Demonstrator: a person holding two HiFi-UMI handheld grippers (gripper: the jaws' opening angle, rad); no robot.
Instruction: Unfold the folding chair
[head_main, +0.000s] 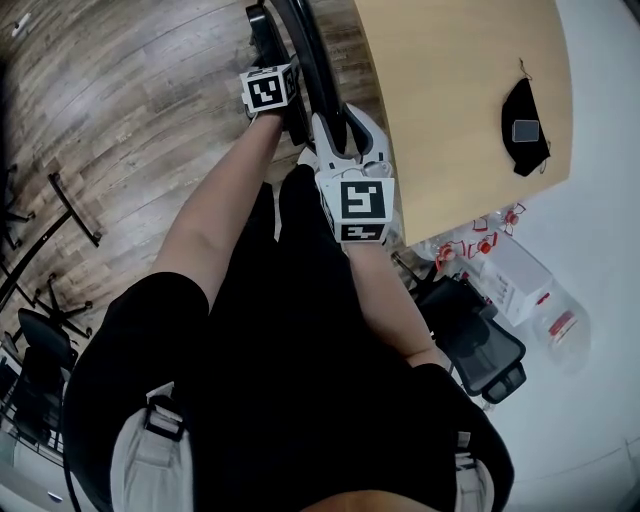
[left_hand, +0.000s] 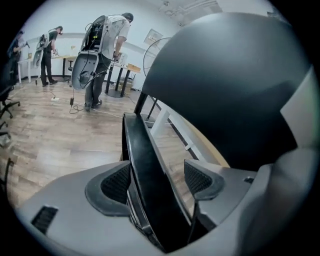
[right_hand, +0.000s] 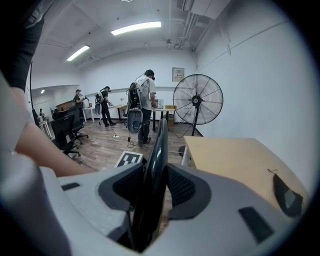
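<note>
Wood floor (head_main: 120, 100) below; folding chair (head_main: 318, 70) edge-on, long axis pointing away.

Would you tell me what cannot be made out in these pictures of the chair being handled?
Head view: the seat and legs of the folding chair, cut off by the top edge and covered by the right gripper.
Left gripper view: a large dark blurred shape fills the upper right; unidentifiable.
Head view: the small grey item on the black pouch, too small to name.

The table (head_main: 450, 90) bears a black pouch (head_main: 524, 128), perhaps.
</note>
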